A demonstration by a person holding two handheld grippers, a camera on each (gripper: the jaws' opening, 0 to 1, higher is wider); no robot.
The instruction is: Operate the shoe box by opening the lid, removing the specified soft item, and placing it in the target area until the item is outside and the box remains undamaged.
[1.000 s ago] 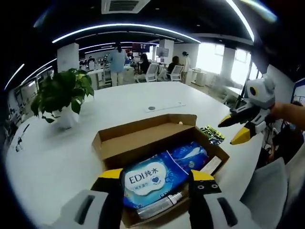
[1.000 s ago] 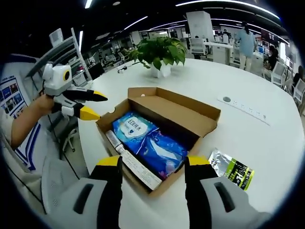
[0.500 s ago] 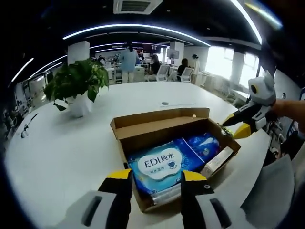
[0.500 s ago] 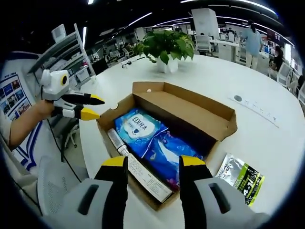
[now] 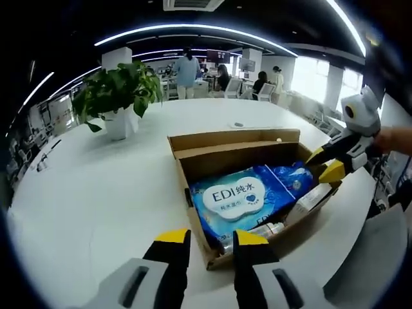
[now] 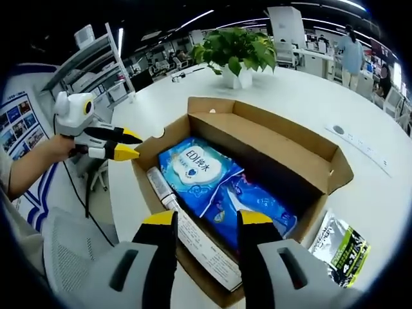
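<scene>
The brown shoe box [image 5: 193, 177] stands open on the white table, its lid [image 6: 278, 149] folded back on the far side. Inside lie a blue "EDI" wipes pack [image 5: 234, 196] [image 6: 196, 163], a second blue soft pack [image 6: 252, 201] [image 5: 288, 177], a tube [image 6: 159, 185] and a long white carton [image 6: 207, 250]. My left gripper [image 5: 211, 241] is open just before the box's near corner, holding nothing. It appears as the left gripper [image 6: 127, 145] beside the box's left end. My right gripper [image 6: 206, 221] is open over the carton, and shows as the right gripper [image 5: 324, 162] at the box's right end.
A potted plant [image 5: 120, 91] [image 6: 237, 50] stands on the round white table [image 5: 84, 193] beyond the box. A green foil packet [image 6: 341, 247] lies by the box's right end. Grey chairs [image 6: 71, 257] sit at the table's edge; people stand at desks far behind.
Both views have closed in on the box. Each gripper's jaws stand narrower than a second ago. The right gripper has come from beside the box to its right end.
</scene>
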